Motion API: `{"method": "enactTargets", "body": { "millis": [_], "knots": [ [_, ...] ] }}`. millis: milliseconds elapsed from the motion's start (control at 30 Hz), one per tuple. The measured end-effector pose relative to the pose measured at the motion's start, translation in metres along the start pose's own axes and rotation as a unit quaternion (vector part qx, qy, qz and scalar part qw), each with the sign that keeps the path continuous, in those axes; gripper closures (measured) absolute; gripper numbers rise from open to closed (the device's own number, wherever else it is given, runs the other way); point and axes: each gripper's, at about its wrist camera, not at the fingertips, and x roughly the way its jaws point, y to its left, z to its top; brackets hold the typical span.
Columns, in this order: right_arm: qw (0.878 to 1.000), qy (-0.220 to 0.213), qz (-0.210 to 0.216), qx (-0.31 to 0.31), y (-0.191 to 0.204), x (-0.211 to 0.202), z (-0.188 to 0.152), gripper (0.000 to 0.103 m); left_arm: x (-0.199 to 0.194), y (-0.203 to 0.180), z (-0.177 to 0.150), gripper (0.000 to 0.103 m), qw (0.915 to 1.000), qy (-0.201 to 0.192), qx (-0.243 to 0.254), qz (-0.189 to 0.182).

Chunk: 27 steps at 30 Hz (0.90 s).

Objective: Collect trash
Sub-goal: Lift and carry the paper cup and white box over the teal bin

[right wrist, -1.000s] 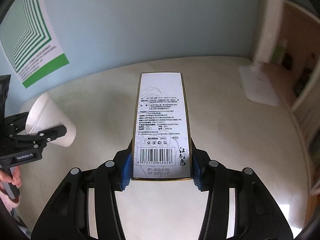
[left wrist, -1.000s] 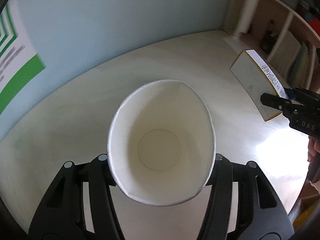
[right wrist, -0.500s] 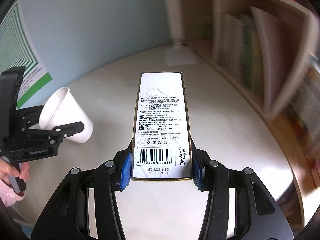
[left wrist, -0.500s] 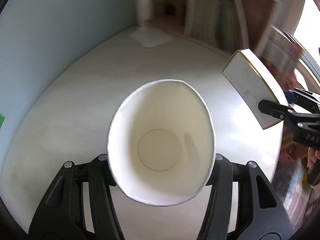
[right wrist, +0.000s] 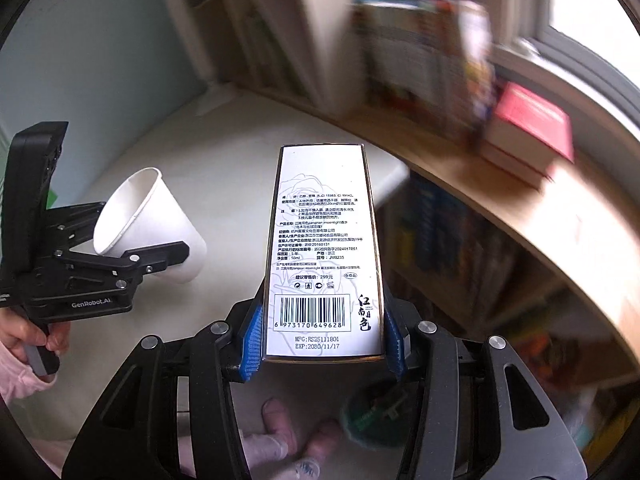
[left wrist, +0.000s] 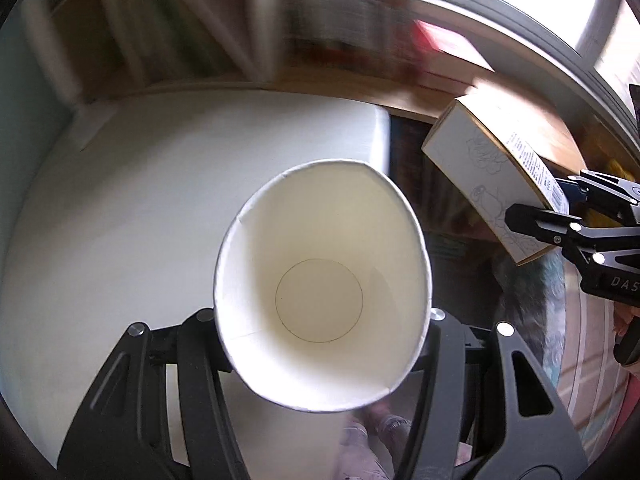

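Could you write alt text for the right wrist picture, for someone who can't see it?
A right gripper clamps a tall white printed box with a barcode. At left, the left gripper holds a white paper cup over a white table, beside blurred bookshelves.

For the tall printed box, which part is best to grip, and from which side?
Grip the box at its barcode end, across the two narrow long sides, as the right gripper does now. Its flat, parallel sides suit the blue pads, so it should not twist.
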Motion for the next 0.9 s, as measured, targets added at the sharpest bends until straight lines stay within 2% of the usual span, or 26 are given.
{"method": "enactTargets", "body": {
  "millis": [267,467,667,900],
  "knots": [
    [0.996,0.013,-0.036,0.087,-0.057,-0.029,-0.068,0.054,0.036,-0.096,0.004,0.050,0.9938,0.036,0.091,-0.053],
    [0.985,0.049,-0.058,0.156,-0.088,-0.028,-0.121,0.054,0.078,-0.153,-0.016,0.050,0.9811,0.087,0.150,-0.086],
    [0.972,0.093,-0.062,0.205,-0.106,-0.011,-0.168,0.054,0.125,-0.185,-0.042,0.048,0.9675,0.151,0.176,-0.100],
    [0.964,0.117,-0.050,0.234,-0.111,0.010,-0.192,0.054,0.169,-0.210,-0.065,0.048,0.9536,0.192,0.208,-0.104]
  ]
}}
